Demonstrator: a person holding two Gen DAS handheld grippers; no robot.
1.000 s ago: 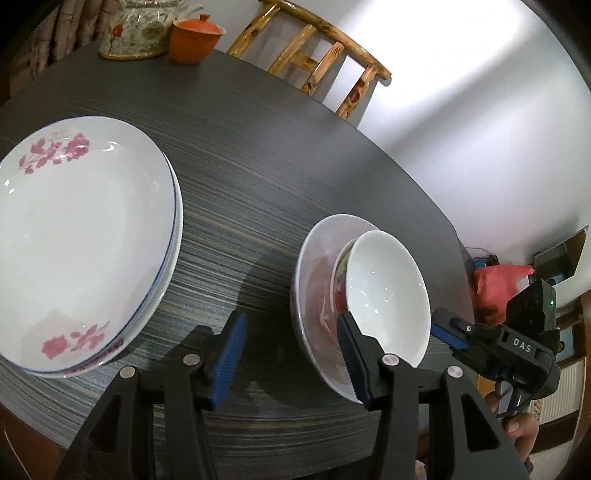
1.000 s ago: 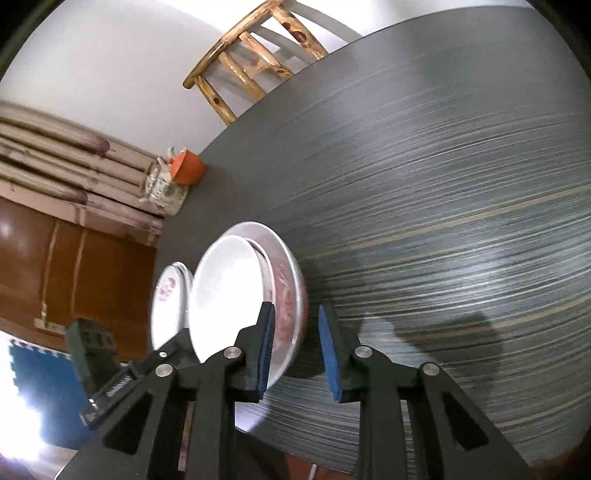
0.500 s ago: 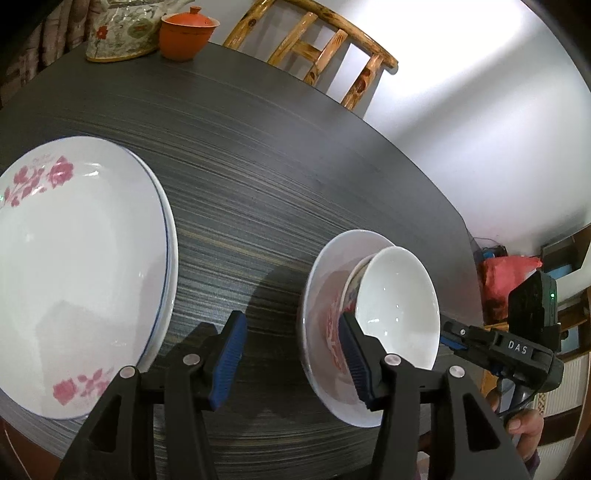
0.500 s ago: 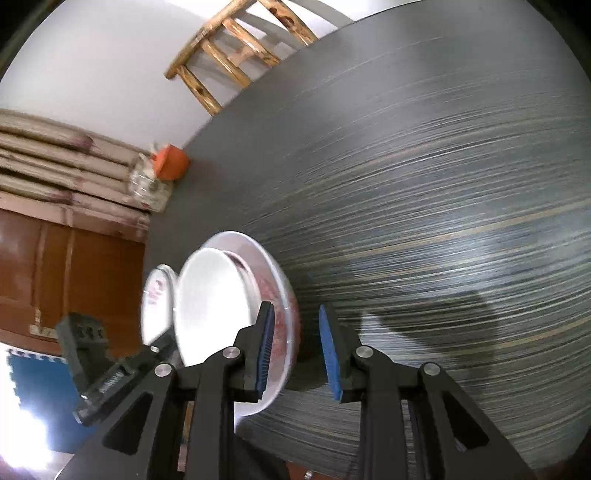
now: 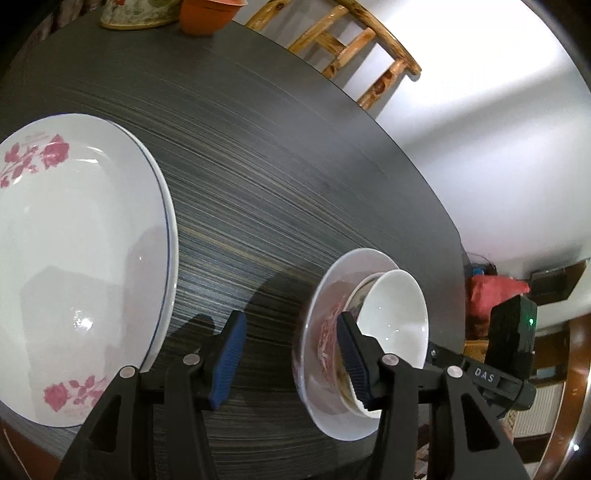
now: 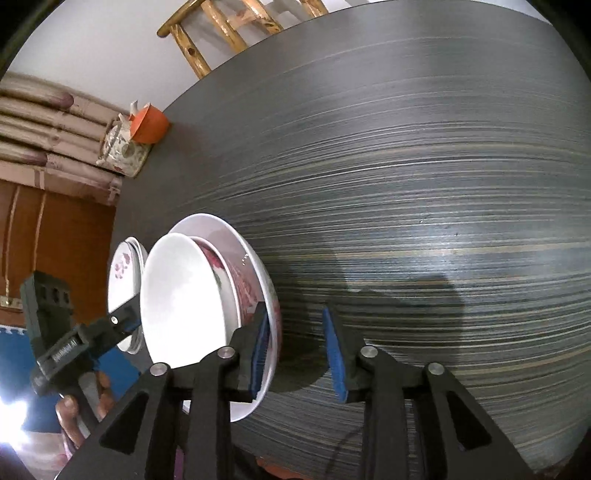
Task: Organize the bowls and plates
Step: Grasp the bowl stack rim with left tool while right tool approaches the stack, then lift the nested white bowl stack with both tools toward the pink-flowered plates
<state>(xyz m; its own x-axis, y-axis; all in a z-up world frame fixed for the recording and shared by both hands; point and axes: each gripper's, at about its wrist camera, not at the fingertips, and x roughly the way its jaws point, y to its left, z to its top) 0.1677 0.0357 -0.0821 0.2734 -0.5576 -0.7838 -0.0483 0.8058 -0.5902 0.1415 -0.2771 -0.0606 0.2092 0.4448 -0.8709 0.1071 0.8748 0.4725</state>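
Both hand-held grippers, left [image 5: 288,354] and right [image 6: 295,350], agape over two nested bowls [image 5: 391,317], two stacked plates [image 5: 74,236].

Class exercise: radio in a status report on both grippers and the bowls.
Left gripper open, empty. Right gripper open, empty. White bowl nested in stack on small plate; large plates stacked apart. Nothing between.

The left wrist view looked forward and down along its own fingers from low over the near edge of the dark table [image 5: 295,155], facing the wooden chair [image 5: 354,48] at the far side; the right wrist view looked likewise from further right, close to the table [image 6: 424,184]. Both views shared the stacked bowls [image 5: 391,317] [image 6: 181,306], the floral plates [image 5: 74,258] [image 6: 123,273], the orange cup [image 5: 207,14] [image 6: 149,123] and chair [image 6: 221,29]; each caught the opposite tool at its edge.
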